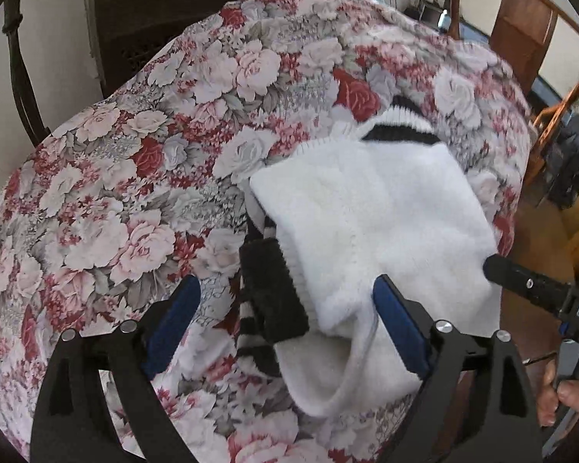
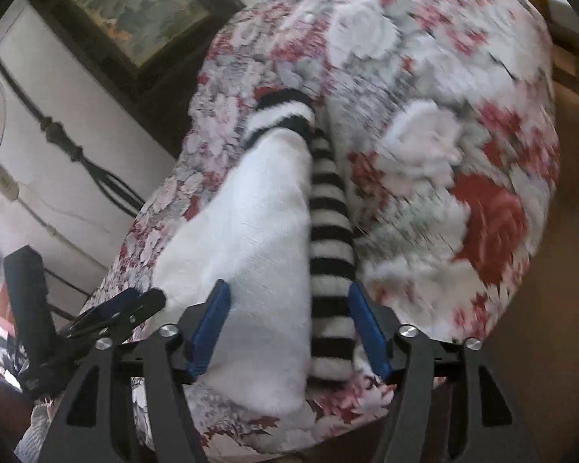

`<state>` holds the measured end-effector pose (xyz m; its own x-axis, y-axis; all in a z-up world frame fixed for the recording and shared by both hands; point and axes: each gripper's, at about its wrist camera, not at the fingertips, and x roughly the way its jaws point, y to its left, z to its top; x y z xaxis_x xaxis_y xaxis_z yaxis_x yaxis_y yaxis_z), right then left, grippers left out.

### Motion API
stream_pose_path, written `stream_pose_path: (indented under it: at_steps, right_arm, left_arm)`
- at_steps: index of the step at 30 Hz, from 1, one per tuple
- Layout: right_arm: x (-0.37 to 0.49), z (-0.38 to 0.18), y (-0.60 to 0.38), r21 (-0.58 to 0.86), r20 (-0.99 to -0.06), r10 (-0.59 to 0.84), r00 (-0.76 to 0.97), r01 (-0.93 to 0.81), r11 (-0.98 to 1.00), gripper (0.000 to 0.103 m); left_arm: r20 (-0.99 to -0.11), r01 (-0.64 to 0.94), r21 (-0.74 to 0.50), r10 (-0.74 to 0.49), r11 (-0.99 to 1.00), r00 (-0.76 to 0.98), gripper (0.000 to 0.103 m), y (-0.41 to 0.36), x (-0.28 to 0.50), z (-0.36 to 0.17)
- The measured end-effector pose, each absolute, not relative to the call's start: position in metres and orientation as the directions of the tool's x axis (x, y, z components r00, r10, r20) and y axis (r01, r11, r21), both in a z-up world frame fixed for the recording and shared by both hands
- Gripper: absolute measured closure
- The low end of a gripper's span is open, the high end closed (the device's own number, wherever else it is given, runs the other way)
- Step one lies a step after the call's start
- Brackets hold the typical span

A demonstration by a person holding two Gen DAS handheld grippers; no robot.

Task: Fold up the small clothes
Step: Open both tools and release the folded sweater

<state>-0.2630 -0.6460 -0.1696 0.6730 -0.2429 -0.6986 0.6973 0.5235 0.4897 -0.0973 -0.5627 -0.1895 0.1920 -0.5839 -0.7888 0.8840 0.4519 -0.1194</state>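
A small white knit garment (image 1: 370,212) with black-and-white striped trim lies partly folded on the floral tablecloth (image 1: 135,146). A black cuff (image 1: 274,289) and a striped sleeve lie at its left edge. My left gripper (image 1: 285,312) is open, its jaws astride the garment's near edge and the cuff. In the right wrist view the same garment (image 2: 251,231) runs away from me with a striped sleeve (image 2: 332,239) along its right side. My right gripper (image 2: 289,328) is open, its jaws on either side of the white cloth and the sleeve. The right gripper's tip (image 1: 521,277) shows at the garment's right edge.
The table edge drops off at the right, with a wooden chair (image 1: 521,31) and brown floor (image 1: 540,231) beyond. A dark carved cabinet (image 1: 166,7) stands behind the table. The left gripper (image 2: 115,312) shows at the left of the right wrist view.
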Motion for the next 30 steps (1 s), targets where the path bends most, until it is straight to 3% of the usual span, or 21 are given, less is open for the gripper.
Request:
stream_pose_path:
  at_steps: [4, 7, 13, 22, 30]
  right_arm:
    - [-0.265, -0.183, -0.653, 0.532, -0.688, -0.242, 0.684, 0.702, 0.473, 0.024]
    - [-0.263, -0.180, -0.649, 0.499, -0.704, -0.266, 0.659, 0.725, 0.475, 0.024]
    - [-0.270, -0.151, -0.622, 0.332, -0.759, -0.364, 0.539, 0.802, 0.496, 0.015]
    - [-0.294, -0.104, -0.561, 0.243, -0.699, -0.486, 0.524, 0.814, 0.528, 0.008]
    - [-0.302, -0.067, -0.508, 0.163, -0.627, -0.580, 0.520, 0.816, 0.555, 0.004]
  left_arm:
    - [-0.829, 0.897, -0.064, -0.523, 0.438, 0.196, 0.013, -0.565, -0.104, -0.203]
    - [-0.823, 0.895, -0.061, -0.529, 0.442, 0.205, 0.014, -0.562, -0.104, -0.200]
    - [-0.783, 0.898, -0.060, -0.579, 0.435, 0.228, 0.014, -0.548, -0.115, -0.183]
    - [-0.710, 0.913, -0.049, -0.657, 0.405, 0.253, 0.005, -0.506, -0.151, -0.152]
    - [-0.694, 0.905, -0.082, -0.676, 0.416, 0.248, 0.005, -0.455, -0.174, -0.118]
